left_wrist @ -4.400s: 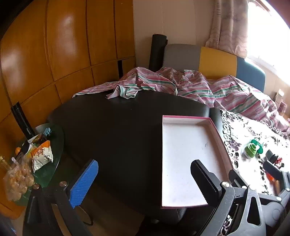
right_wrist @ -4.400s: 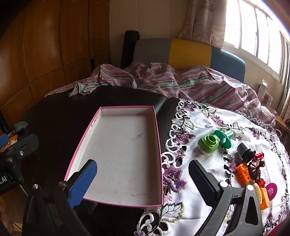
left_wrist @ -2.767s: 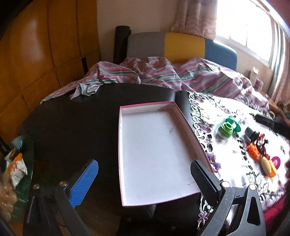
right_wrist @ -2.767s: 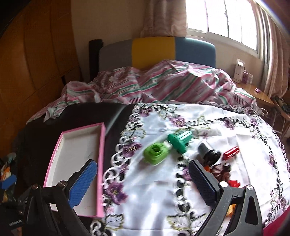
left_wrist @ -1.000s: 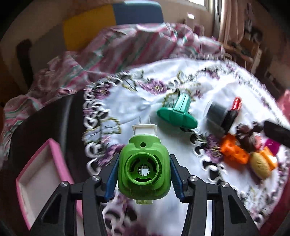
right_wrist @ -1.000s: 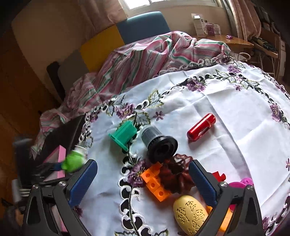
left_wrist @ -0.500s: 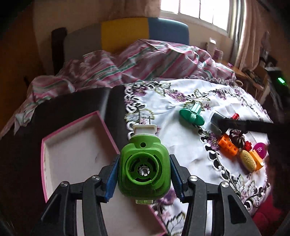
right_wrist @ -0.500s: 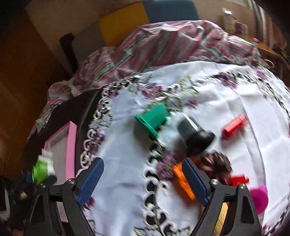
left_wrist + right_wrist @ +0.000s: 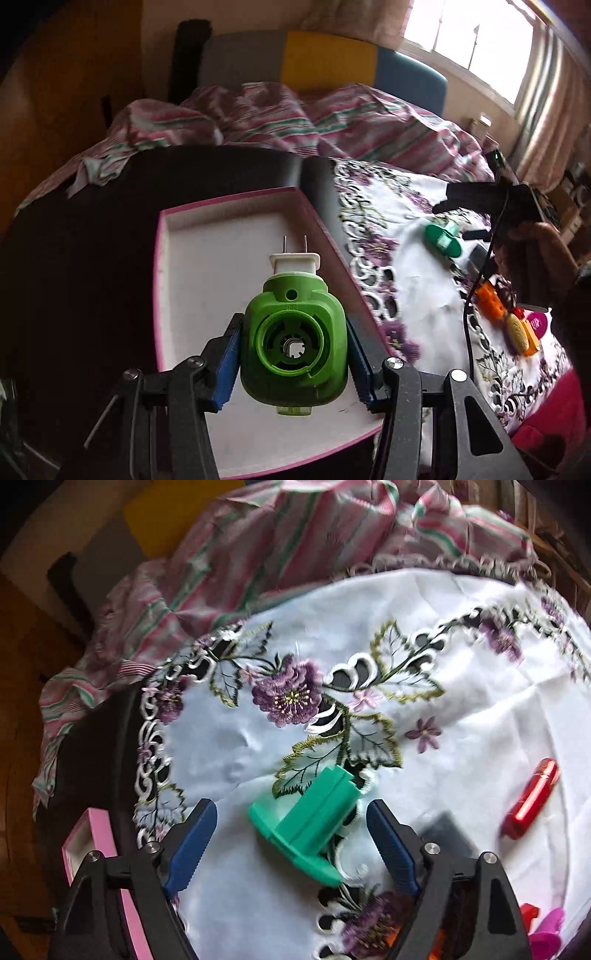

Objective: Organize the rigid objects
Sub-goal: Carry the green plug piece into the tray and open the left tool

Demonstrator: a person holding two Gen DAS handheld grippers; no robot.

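The green plug-in unit [image 9: 294, 341], clamped between the jaws of the left gripper [image 9: 294, 360], has been carried from over the embroidered cloth [image 9: 417, 273] to above the pink-edged tray [image 9: 162, 280] (still empty, so a drop looks near), while the right gripper [image 9: 291, 845], its jaws closing but not touching, now straddles the teal piece [image 9: 306, 823].

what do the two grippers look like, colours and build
Both match: the left gripper and right gripper have black angular plastic frames with silver screws, and blue ribbed pads lining the fingers. A thin black cable hangs from the right gripper.
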